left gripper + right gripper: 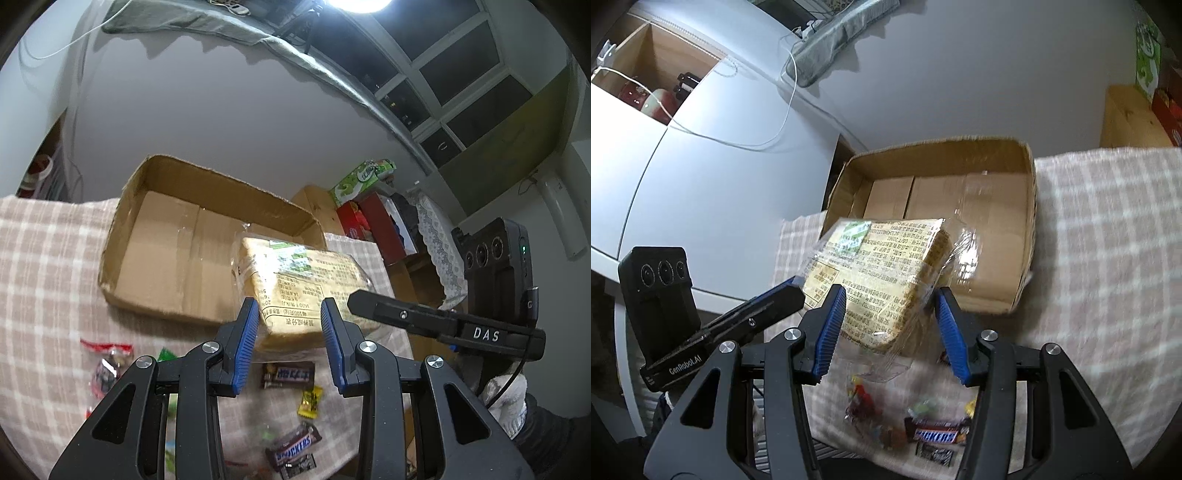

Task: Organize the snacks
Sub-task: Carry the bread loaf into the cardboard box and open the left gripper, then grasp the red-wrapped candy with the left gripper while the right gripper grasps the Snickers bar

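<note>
Both jaws clamped on the same item: my left gripper (289, 321) pinches one end of a clear-wrapped bread loaf (295, 284), its blue pads (246, 332) pressed to the wrapper, and my right gripper (890, 317) grips the other end, though there the slack plastic blurs and I can't be sure how much bread sits between the pads versus film alone. Loaf hangs clear of the worktop, tilted, label side up, over the near edge of an open cardboard box (155, 236). Box sits on a pink checked cloth (44, 258) and holds nothing I can see. Below the loaf, loose on the cloth: Snickers bars (293, 448), a yellow candy (310, 402), a red-topped packet (107, 365). Beyond the box, a green tissue pack (360, 177) on a red box (364, 221).
</note>
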Motion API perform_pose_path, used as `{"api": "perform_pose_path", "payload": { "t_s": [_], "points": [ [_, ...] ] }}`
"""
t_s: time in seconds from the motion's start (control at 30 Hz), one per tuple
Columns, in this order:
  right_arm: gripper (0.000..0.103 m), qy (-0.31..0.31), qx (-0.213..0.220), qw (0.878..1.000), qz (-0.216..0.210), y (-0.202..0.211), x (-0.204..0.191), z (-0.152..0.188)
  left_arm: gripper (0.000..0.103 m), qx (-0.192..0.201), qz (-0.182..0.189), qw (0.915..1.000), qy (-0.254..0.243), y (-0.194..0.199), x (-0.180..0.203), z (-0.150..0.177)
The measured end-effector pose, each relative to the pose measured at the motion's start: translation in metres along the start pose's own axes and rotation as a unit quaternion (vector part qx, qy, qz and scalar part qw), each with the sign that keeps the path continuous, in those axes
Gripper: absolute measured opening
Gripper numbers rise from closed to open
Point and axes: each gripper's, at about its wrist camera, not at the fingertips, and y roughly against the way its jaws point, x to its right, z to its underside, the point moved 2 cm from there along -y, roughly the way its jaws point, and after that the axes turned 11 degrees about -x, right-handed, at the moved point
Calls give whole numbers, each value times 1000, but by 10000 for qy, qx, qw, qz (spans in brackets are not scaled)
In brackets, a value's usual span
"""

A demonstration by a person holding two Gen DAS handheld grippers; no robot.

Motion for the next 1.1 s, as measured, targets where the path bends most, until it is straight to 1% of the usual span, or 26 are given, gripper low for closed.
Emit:
{"api": "perform_pose_path", "payload": {
  "t_s": [0.33,0.4,0.47,0.5,0.53,0.6,0.73,0.87,0.97,1.1],
  "points": [
    [53,215,5,9994,272,-14,-3,-33,32,-91,-111,9999,-13,-16,-3,-22],
    [53,240,0,9993,295,-16,-2,-37,32,-80,-183,9998,-16,-18,-3,-25],
    [53,324,15,9989,353,-19,-3,-41,32,-38,-335,9994,-16,-20,-4,-27],
    [53,385,37,9984,422,-20,-3,-41,32,-18,-463,9989,10,-21,-5,-28],
    [53,410,71,9974,588,-22,-3,-42,32,0,-525,9986,48,-22,-7,-28],
    [53,334,112,9965,752,-23,0,-41,32,68,-547,9983,196,-20,-12,-27],
    [54,203,137,9968,756,-21,8,-36,32,113,-610,9979,204,-12,-16,-21],
    [62,196,202,9960,847,-14,11,-28,32,178,-658,9974,241,0,-21,-16],
    [64,190,242,9955,892,-10,12,-23,32,227,-688,9970,272,9,-24,-11],
    [74,204,328,9943,993,-4,11,-11,32,286,-762,9962,314,22,-28,2]
  ]
}}
